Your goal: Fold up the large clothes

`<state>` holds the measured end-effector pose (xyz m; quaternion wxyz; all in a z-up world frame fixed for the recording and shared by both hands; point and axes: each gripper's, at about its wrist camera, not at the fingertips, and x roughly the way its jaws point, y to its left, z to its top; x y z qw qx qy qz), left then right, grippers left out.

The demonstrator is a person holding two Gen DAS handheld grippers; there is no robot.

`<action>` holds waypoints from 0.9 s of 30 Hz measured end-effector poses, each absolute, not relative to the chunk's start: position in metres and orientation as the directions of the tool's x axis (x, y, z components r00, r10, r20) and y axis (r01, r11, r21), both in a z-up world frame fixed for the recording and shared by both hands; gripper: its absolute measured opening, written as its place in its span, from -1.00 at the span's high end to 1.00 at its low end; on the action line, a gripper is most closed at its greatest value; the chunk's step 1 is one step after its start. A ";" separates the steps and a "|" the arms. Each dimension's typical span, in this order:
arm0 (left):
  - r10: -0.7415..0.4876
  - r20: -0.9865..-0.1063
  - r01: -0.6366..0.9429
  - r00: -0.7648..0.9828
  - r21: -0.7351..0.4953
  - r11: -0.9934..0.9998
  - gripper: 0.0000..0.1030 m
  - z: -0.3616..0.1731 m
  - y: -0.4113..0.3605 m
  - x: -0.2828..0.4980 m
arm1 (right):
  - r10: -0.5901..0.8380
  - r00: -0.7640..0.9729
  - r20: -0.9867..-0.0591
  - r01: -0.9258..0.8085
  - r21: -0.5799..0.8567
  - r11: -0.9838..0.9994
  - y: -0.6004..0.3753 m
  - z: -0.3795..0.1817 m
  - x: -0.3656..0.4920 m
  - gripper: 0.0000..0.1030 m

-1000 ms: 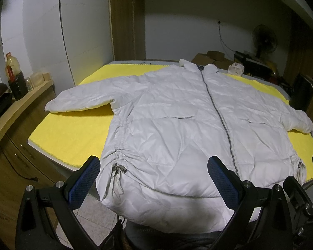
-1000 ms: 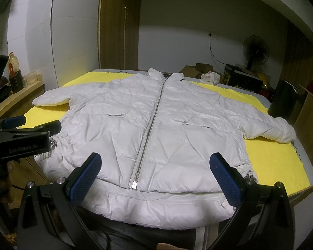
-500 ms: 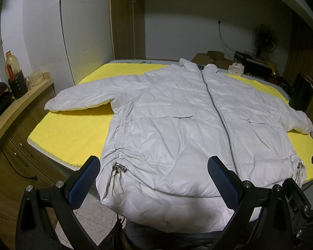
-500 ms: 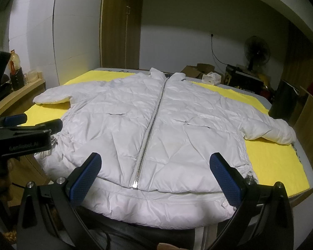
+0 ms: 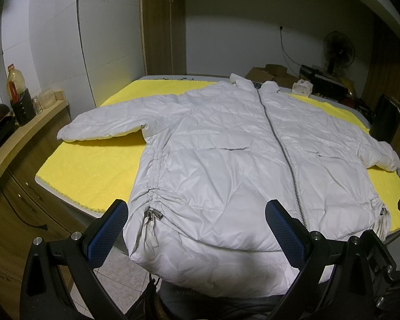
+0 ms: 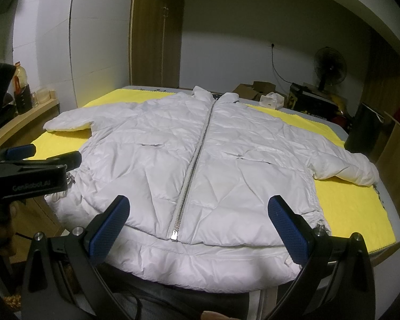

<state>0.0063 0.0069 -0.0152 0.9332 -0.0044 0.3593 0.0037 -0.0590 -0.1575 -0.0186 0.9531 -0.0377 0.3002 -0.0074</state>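
The room is dim, with white wall panels, a wooden door at the back and a standing fan [image 6: 329, 66] in the far right corner. In the centre stands a grey worktop [image 6: 389, 186] covered by a bright yellow textured cloth [image 5: 93, 170].

A white quilted puffer jacket [image 5: 226, 165] lies flat on the yellow cloth, front side up, collar pointing to the far edge. Its grey metal zipper [image 6: 194, 165] is closed from hem to collar. Both sleeves are spread outward: one sleeve [image 5: 106, 126] rests on the cloth at the left, the other sleeve [image 6: 344, 165] at the right. The hem overhangs the near edge of the worktop. A drawstring toggle [image 5: 153, 214] shows at the gathered left side seam.

Containers: a wooden side counter [image 5: 21, 133] at the left carries a plastic bottle of amber liquid with a red handle [image 5: 14, 84], a dark holder [image 5: 24, 106] whose contents cannot be made out, and small pale tubs [image 5: 46, 97]. Open cardboard boxes [image 6: 253, 88] stand behind the worktop; their contents are not visible. A white tissue box [image 5: 302, 88] sits at the far edge.

The left gripper [image 5: 197, 234] hovers just above the jacket hem at the left side, jaws spread wide, nothing between its blue pads [image 5: 108, 236]. The right gripper [image 6: 200, 230] hovers over the hem near the zipper pull, jaws likewise spread wide and empty.
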 end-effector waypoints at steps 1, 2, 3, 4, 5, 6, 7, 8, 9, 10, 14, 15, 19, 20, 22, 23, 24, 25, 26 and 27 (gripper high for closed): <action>0.003 -0.671 -0.010 0.742 -0.006 1.000 -0.99 -0.015 0.007 0.007 | -0.037 0.820 -0.572 -0.010 -0.079 0.997 -0.154 -0.020 -0.059 -1.00; 0.003 -0.671 -0.009 0.742 -0.006 1.000 -0.99 -0.016 0.007 0.007 | -0.037 0.819 -0.572 -0.011 -0.079 0.997 -0.154 -0.019 -0.059 -1.00; 0.003 -0.671 -0.009 0.742 -0.006 1.000 -0.99 -0.016 0.007 0.007 | -0.037 0.819 -0.572 -0.011 -0.079 0.997 -0.154 -0.020 -0.059 -1.00; 0.003 -0.672 -0.009 0.741 -0.006 1.000 -0.99 -0.016 0.007 0.006 | -0.036 0.819 -0.573 -0.011 -0.079 0.997 -0.154 -0.020 -0.059 -1.00; 0.003 -0.671 -0.010 0.741 -0.006 1.000 -0.99 -0.016 0.007 0.007 | -0.036 0.819 -0.573 -0.012 -0.080 0.997 -0.154 -0.020 -0.059 -1.00; 0.003 -0.672 -0.010 0.740 -0.006 1.000 -0.99 -0.016 0.007 0.006 | -0.037 0.819 -0.573 -0.011 -0.080 0.997 -0.153 -0.019 -0.059 -1.00; 0.003 -0.673 -0.010 0.740 -0.005 1.000 -0.99 -0.017 0.007 0.006 | -0.037 0.819 -0.573 -0.011 -0.080 0.997 -0.153 -0.019 -0.059 -1.00; 0.004 -0.673 -0.010 0.739 -0.005 1.000 -0.99 -0.017 0.007 0.006 | -0.037 0.819 -0.573 -0.011 -0.079 0.997 -0.153 -0.019 -0.059 -1.00; 0.003 -0.673 -0.010 0.739 -0.006 1.000 -0.99 -0.017 0.007 0.006 | -0.037 0.819 -0.573 -0.011 -0.080 0.997 -0.153 -0.019 -0.059 -1.00; 0.004 -0.674 -0.010 0.739 -0.005 1.000 -0.99 -0.017 0.006 0.005 | -0.037 0.819 -0.573 -0.011 -0.081 0.997 -0.153 -0.020 -0.059 -1.00; 0.001 -0.678 -0.006 0.735 -0.006 1.000 -0.99 -0.019 0.007 0.007 | -0.037 0.817 -0.575 -0.014 -0.083 0.996 -0.151 -0.019 -0.059 -1.00; 0.000 -0.680 -0.006 0.733 -0.007 1.000 -0.99 -0.019 0.007 0.006 | -0.037 0.817 -0.575 -0.014 -0.084 0.996 -0.151 -0.020 -0.059 -1.00; -0.062 -0.693 0.001 0.718 -0.089 0.996 -0.99 -0.022 0.018 0.013 | -0.034 0.815 -0.578 -0.018 -0.083 0.996 -0.149 -0.021 -0.059 -1.00; -0.131 -0.695 0.011 0.707 -0.174 0.985 -0.99 -0.023 0.028 0.018 | -0.031 0.814 -0.580 -0.021 -0.083 0.996 -0.148 -0.021 -0.058 -1.00; -0.266 -0.691 0.043 0.673 -0.322 0.946 -0.99 -0.025 0.048 0.029 | -0.024 0.812 -0.583 -0.027 -0.078 0.997 -0.146 -0.022 -0.059 -1.00; -0.336 -0.680 0.054 0.651 -0.400 0.915 -0.99 -0.027 0.060 0.036 | -0.017 0.811 -0.584 -0.031 -0.072 0.997 -0.146 -0.023 -0.059 -1.00; -0.432 -0.655 0.063 0.620 -0.507 0.859 -0.99 -0.030 0.078 0.045 | 0.002 0.811 -0.585 -0.044 -0.058 0.997 -0.146 -0.023 -0.059 -1.00; -0.514 -0.620 0.064 0.593 -0.600 0.797 -0.99 -0.034 0.095 0.054 | 0.031 0.809 -0.587 -0.063 -0.035 0.997 -0.147 -0.023 -0.058 -1.00; -0.569 -0.583 0.057 0.580 -0.667 0.743 -0.99 -0.037 0.110 0.060 | 0.062 0.804 -0.592 -0.082 -0.007 0.997 -0.149 -0.024 -0.057 -1.00; -0.641 -0.503 0.055 0.579 -0.761 0.647 -0.99 -0.041 0.138 0.070 | 0.085 0.795 -0.600 -0.094 0.017 0.995 -0.150 -0.024 -0.056 -1.00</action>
